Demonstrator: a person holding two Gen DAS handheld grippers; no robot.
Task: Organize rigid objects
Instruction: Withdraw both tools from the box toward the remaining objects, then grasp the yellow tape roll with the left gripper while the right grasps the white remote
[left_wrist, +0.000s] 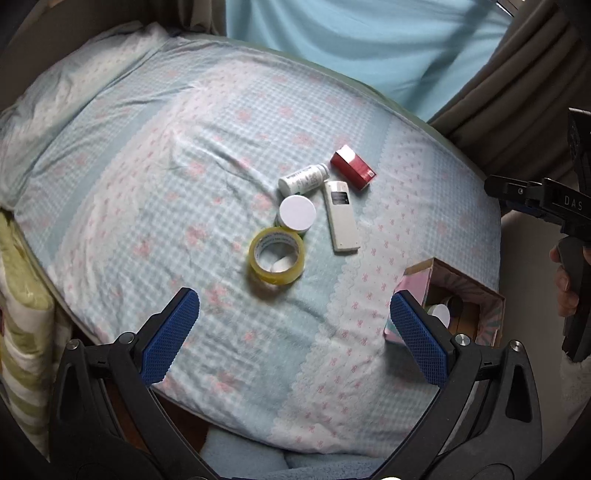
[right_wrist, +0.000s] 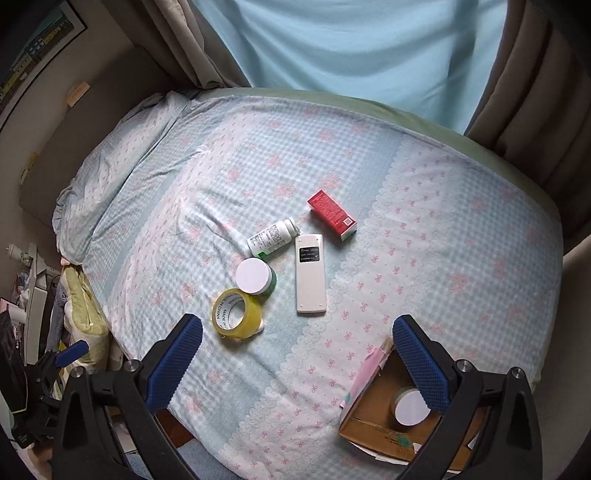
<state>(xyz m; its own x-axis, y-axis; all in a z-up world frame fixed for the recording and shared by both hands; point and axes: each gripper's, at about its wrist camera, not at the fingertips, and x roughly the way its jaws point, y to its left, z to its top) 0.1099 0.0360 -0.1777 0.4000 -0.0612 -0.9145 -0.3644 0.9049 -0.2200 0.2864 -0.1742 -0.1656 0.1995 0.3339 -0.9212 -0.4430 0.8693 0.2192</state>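
On the bed lie a yellow tape roll (left_wrist: 277, 256) (right_wrist: 236, 314), a white-lidded green jar (left_wrist: 297, 213) (right_wrist: 255, 277), a white pill bottle (left_wrist: 303, 179) (right_wrist: 273, 236) on its side, a white remote (left_wrist: 341, 218) (right_wrist: 310, 275) and a red box (left_wrist: 352, 167) (right_wrist: 332, 217). An open cardboard box (left_wrist: 480, 291) (right_wrist: 373, 421) at the near right holds another white-lidded jar (right_wrist: 410, 406). My left gripper (left_wrist: 295, 332) is open and empty, above the bed near the tape. My right gripper (right_wrist: 297, 354) is open and empty, its right finger over the cardboard box.
The bed has a blue checked sheet (left_wrist: 184, 184) with a pillow (left_wrist: 74, 92) at the far left. Curtains (right_wrist: 351, 44) hang behind it. Folded bedding (right_wrist: 85, 310) and clutter lie left of the bed. The right gripper's body (left_wrist: 554, 206) shows at the right edge of the left wrist view.
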